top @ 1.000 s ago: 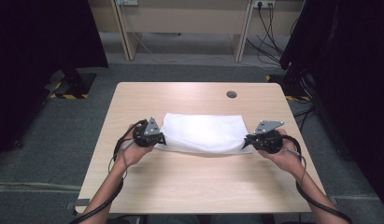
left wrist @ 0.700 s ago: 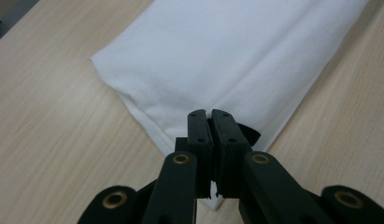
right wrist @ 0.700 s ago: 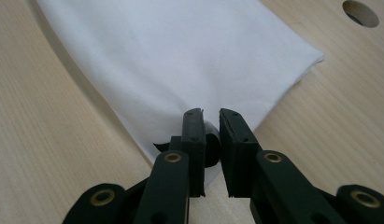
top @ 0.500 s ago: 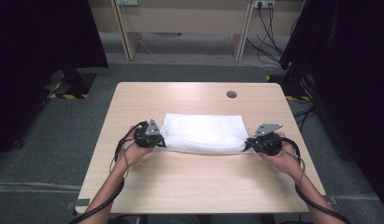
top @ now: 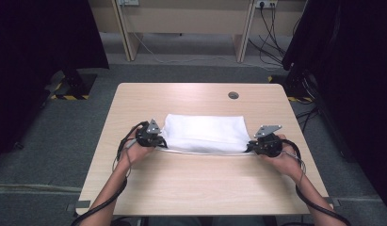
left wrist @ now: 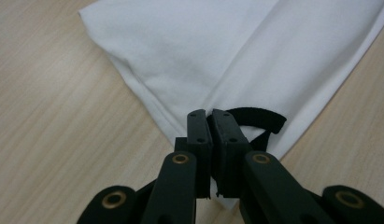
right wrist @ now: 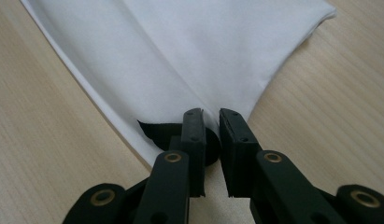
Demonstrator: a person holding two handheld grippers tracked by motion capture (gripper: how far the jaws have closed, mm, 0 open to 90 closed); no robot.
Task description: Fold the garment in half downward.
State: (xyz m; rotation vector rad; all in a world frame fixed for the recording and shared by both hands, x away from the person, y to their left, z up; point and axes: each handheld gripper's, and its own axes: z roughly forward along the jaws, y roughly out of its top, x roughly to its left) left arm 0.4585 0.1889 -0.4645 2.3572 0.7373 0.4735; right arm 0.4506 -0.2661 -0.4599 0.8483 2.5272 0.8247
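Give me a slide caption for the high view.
Person's left gripper and right gripper pinch opposite near corners of a folded white cloth on a wooden table.

- A folded white cloth is seen lying on a light wooden table.
- The near corner of the cloth is pinched between the closed black jaws of the left gripper.
- A black strap is visible just beside the jaws, against the cloth.

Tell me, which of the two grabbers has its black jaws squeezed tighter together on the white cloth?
The left gripper: its jaws sit almost touching on the white cloth. The right gripper leaves a clear slit between its jaws.
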